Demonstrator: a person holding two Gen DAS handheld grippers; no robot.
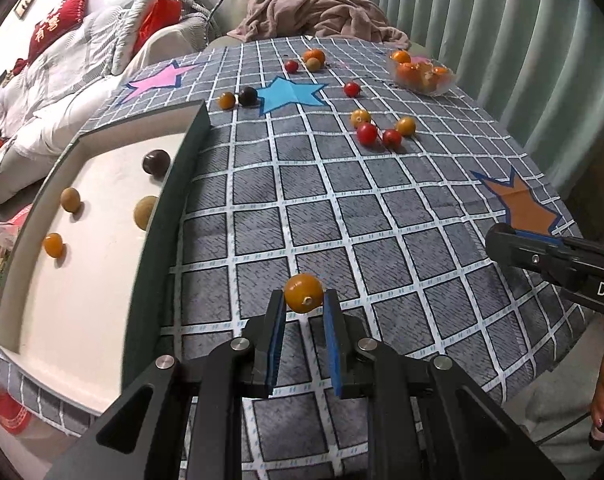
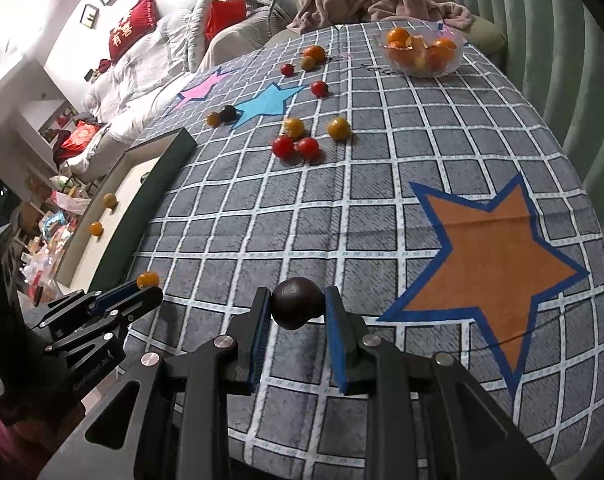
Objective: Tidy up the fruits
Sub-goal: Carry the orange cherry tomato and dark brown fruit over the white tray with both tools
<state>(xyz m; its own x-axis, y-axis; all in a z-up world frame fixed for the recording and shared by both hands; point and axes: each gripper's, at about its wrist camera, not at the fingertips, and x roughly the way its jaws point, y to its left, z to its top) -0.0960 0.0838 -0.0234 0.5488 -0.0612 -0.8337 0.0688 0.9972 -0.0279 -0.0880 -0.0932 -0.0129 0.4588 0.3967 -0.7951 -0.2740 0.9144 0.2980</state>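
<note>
My left gripper is shut on a small orange fruit above the checked cloth, just right of the tray; both also show in the right wrist view. My right gripper is shut on a dark purple fruit left of the orange star. The white tray with a dark rim holds a dark fruit, two tan fruits and an orange one. Loose red and orange fruits lie mid-table.
A clear bowl of oranges stands at the far right of the table. More loose fruits lie near the far edge, by the blue star. A sofa with a pink blanket is behind; a curtain runs along the right.
</note>
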